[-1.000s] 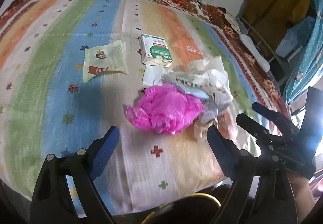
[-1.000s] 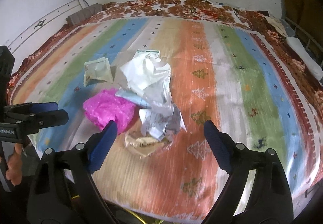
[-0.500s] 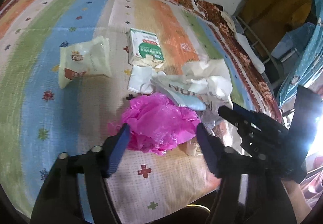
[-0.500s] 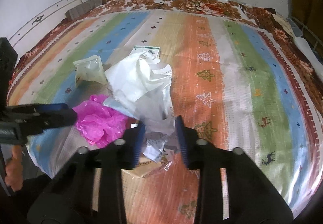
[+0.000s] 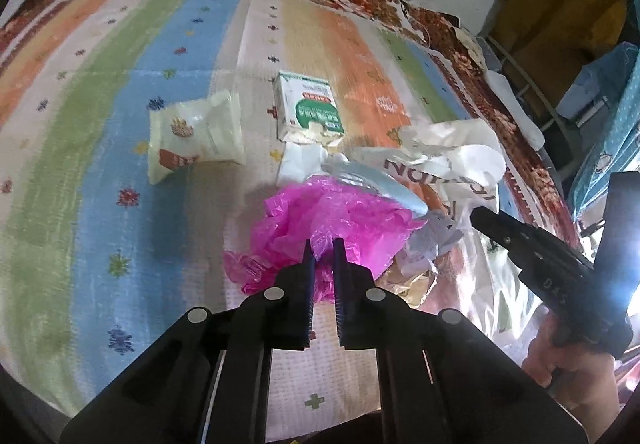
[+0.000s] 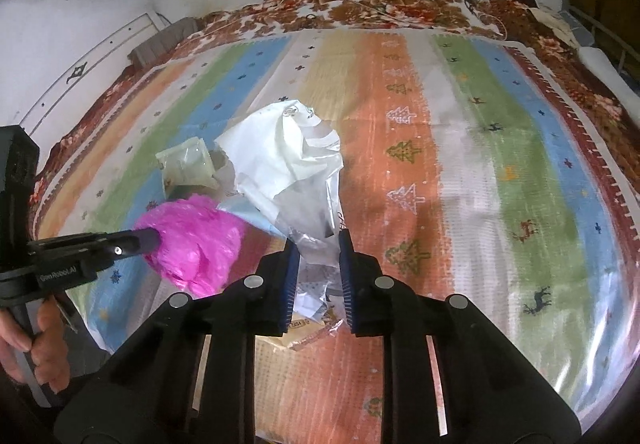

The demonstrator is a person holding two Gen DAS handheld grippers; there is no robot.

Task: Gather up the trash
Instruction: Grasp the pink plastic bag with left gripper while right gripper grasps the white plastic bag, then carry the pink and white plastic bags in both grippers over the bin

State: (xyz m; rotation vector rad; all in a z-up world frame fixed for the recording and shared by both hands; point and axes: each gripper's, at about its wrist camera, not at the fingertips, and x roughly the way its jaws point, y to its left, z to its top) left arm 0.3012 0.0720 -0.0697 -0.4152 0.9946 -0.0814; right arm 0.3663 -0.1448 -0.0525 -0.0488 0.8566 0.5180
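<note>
- Left wrist view: left gripper [image 5: 322, 244] pinched nearly closed on near edge of pink plastic bag [image 5: 336, 219], film caught between the pads.
- Right wrist view: right gripper [image 6: 318, 240] narrowed around lower part of white plastic bag [image 6: 288, 159]; firm clamp or not, cannot tell.
- Both bags in one heap on near part of striped bedspread [image 6: 480, 171], pink left of white.
- Green-white carton [image 5: 308, 109] and cream snack packet [image 5: 196, 133] lying farther back, left of heap.
- Crumpled wrappers [image 6: 312, 324] under right gripper.
</note>
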